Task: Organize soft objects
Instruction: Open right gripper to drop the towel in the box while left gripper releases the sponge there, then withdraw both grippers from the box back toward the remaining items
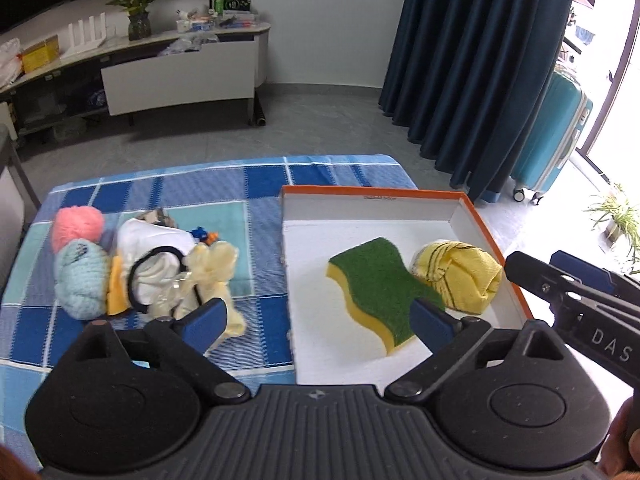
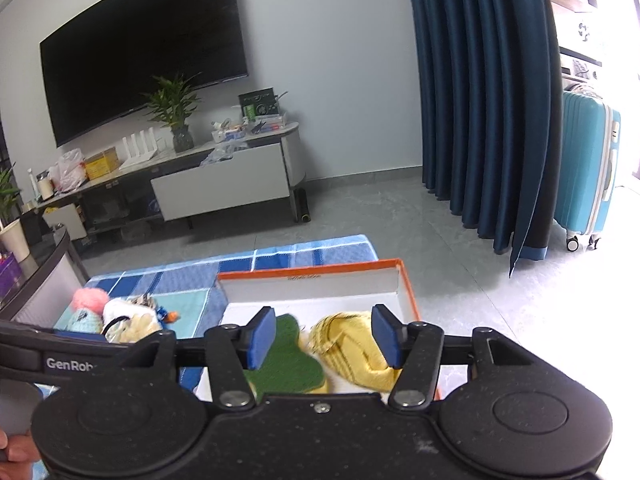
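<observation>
A white box with an orange rim (image 1: 496, 248) sits on a blue checked cloth (image 1: 256, 216). In it lie a green-and-yellow sponge (image 1: 372, 280) and a rolled yellow cloth (image 1: 460, 276). My left gripper (image 1: 320, 320) is open above the box's left wall, with nothing between its fingers. Left of the box is a pile: a pink yarn ball (image 1: 78, 224), a light blue knitted piece (image 1: 80, 280), a white cloth with a black hair band (image 1: 152, 248) and a pale yellow cloth (image 1: 212, 268). My right gripper (image 2: 324, 334) is open over the yellow cloth (image 2: 352, 344), and its pads stand apart from the cloth. It hangs beside the sponge (image 2: 292, 360).
Beyond the table lie grey floor, a low TV stand (image 1: 176, 76) with an open drawer, a dark blue curtain (image 1: 472, 60) and a turquoise suitcase (image 1: 556, 136). A potted plant (image 1: 616, 216) stands on the floor at right. A grey bin edge (image 2: 52, 280) is at far left.
</observation>
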`<control>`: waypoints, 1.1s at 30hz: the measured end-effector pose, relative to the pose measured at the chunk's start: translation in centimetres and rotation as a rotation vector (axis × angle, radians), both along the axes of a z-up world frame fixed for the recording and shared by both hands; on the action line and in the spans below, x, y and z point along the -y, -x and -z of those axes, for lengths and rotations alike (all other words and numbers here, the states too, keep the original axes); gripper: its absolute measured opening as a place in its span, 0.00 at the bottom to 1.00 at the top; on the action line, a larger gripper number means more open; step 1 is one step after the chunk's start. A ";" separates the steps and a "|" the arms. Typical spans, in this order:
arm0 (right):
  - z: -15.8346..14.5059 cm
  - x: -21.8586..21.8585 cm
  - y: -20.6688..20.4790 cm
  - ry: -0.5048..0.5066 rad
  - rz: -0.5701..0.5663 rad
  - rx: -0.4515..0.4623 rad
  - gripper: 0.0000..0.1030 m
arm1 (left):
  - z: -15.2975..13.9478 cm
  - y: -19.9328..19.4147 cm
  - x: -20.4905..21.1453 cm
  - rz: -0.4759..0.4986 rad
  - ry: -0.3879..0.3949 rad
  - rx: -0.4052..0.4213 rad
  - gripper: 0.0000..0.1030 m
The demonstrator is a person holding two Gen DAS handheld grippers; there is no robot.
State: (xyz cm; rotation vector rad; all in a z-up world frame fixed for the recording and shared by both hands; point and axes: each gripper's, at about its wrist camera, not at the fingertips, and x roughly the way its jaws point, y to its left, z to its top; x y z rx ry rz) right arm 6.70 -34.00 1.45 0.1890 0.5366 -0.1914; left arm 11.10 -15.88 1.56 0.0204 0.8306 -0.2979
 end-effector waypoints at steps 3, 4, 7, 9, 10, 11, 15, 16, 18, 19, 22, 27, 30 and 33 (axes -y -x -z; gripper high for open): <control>-0.1 -1.1 0.3 0.006 -0.021 -0.008 0.66 | -0.2 0.7 -0.9 -0.015 0.010 0.001 0.97; -0.1 -1.4 0.3 0.007 -0.025 -0.010 0.66 | -0.2 0.9 -1.2 -0.021 0.012 0.003 0.97; -0.1 -2.5 0.5 0.005 -0.046 -0.016 0.67 | -0.4 1.3 -2.1 -0.033 0.011 0.010 0.97; 0.0 -3.2 0.6 0.011 -0.061 -0.020 0.67 | -0.4 1.6 -2.8 -0.046 0.016 0.009 0.97; -0.1 -3.6 0.6 0.012 -0.068 -0.022 0.67 | -0.5 1.7 -3.1 -0.052 0.017 0.012 0.97; -0.1 -4.0 0.6 0.012 -0.075 -0.023 0.67 | -0.5 1.8 -3.4 -0.059 0.016 0.015 0.97; 0.0 -5.2 0.5 0.015 -0.099 -0.028 0.67 | -0.6 2.3 -4.6 -0.076 0.020 0.020 0.97; -0.1 -5.5 0.5 0.017 -0.103 -0.029 0.67 | -0.5 2.4 -5.0 -0.082 0.020 0.021 0.97; 0.0 -6.1 0.4 0.019 -0.114 -0.032 0.67 | -0.5 2.5 -5.5 -0.094 0.020 0.024 0.97; 0.0 -6.3 0.4 0.020 -0.119 -0.033 0.68 | -0.5 2.6 -5.8 -0.098 0.022 0.024 0.97; -0.1 -7.1 0.2 0.029 -0.137 -0.036 0.68 | -0.4 2.6 -6.6 -0.115 0.029 0.021 0.97; -0.2 -8.1 -0.1 0.036 -0.159 -0.039 0.69 | -0.3 2.8 -7.7 -0.137 0.036 0.021 0.97; 0.0 -9.0 -0.2 0.041 -0.175 -0.045 0.69 | -0.2 2.9 -8.5 -0.149 0.040 0.020 0.97; 0.2 -9.7 -0.4 0.041 -0.193 -0.053 0.69 | 0.0 3.1 -9.2 -0.159 0.041 0.016 0.97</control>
